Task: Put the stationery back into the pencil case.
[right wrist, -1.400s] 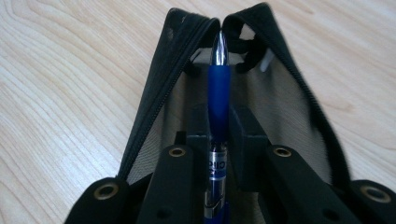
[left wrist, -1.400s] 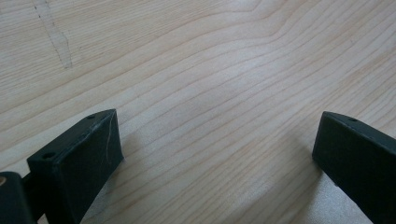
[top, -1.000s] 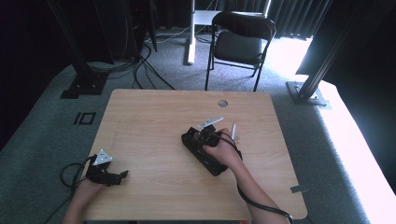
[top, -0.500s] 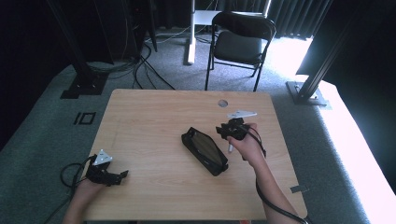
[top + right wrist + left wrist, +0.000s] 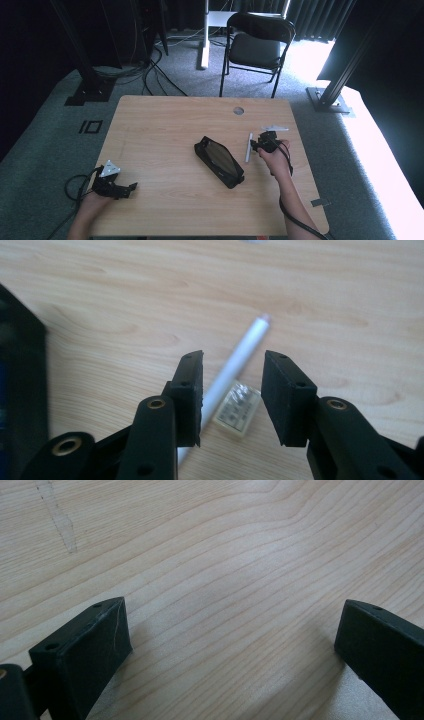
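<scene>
A black zipped pencil case (image 5: pixel 219 161) lies slantwise in the middle of the wooden table (image 5: pixel 160 130). Just right of it lies a white pen (image 5: pixel 248 147). My right gripper (image 5: pixel 257 145) hovers close over that pen. In the right gripper view, the pen (image 5: pixel 240 357) and a small wrapped eraser (image 5: pixel 239 409) lie on the wood below the gap of my right gripper (image 5: pixel 232 385). Its jaws have just been opening and touch neither thing. The case's dark edge (image 5: pixel 20 390) shows at the left. My left gripper (image 5: pixel 129 189) rests at the near left, jaws wide apart over bare wood (image 5: pixel 230 645).
A round cable hole (image 5: pixel 238 110) sits near the table's far edge. Beyond the table stand a black folding chair (image 5: pixel 257 47) and metal frame posts (image 5: pixel 332 90). Cables trail from both grippers off the near edge.
My right hand has moved right from over the pencil case to above the pen, and its jaws have spread. The left hand has stayed put.
</scene>
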A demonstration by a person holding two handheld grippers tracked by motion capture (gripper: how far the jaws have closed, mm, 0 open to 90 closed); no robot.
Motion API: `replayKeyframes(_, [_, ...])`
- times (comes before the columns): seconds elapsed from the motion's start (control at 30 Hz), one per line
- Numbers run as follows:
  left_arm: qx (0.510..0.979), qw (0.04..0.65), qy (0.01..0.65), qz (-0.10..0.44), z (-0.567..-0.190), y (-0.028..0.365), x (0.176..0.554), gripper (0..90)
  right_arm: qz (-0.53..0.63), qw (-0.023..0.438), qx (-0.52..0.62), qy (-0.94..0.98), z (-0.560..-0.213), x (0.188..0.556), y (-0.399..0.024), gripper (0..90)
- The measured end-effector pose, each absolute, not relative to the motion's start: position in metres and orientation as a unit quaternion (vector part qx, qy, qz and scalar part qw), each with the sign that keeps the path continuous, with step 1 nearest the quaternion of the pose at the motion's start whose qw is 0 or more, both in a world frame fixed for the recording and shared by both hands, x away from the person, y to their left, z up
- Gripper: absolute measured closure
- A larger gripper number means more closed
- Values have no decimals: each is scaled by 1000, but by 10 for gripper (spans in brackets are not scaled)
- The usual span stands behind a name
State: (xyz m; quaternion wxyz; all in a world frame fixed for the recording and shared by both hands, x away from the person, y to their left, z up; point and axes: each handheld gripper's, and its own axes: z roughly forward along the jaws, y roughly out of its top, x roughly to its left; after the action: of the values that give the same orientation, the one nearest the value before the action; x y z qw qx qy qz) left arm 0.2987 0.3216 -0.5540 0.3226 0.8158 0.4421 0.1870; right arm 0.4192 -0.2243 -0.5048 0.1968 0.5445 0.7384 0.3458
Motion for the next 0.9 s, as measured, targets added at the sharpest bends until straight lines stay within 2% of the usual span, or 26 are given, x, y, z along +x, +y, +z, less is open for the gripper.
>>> replayKeyframes(0.57, [816,323,442,187,-554,322,299,16,323,172,578,729,-536,430,-226,601])
replayKeyframes(0.67, [816,323,442,187,-554,322,299,16,315,167,581,731,-538,430,-227,622])
replayKeyframes(0.73, [816,323,442,187,-554,322,299,16,311,169,584,731,-539,429,-228,672])
replayKeyframes(0.9, [816,323,442,187,-554,322,299,16,307,170,593,725,-534,426,-235,680])
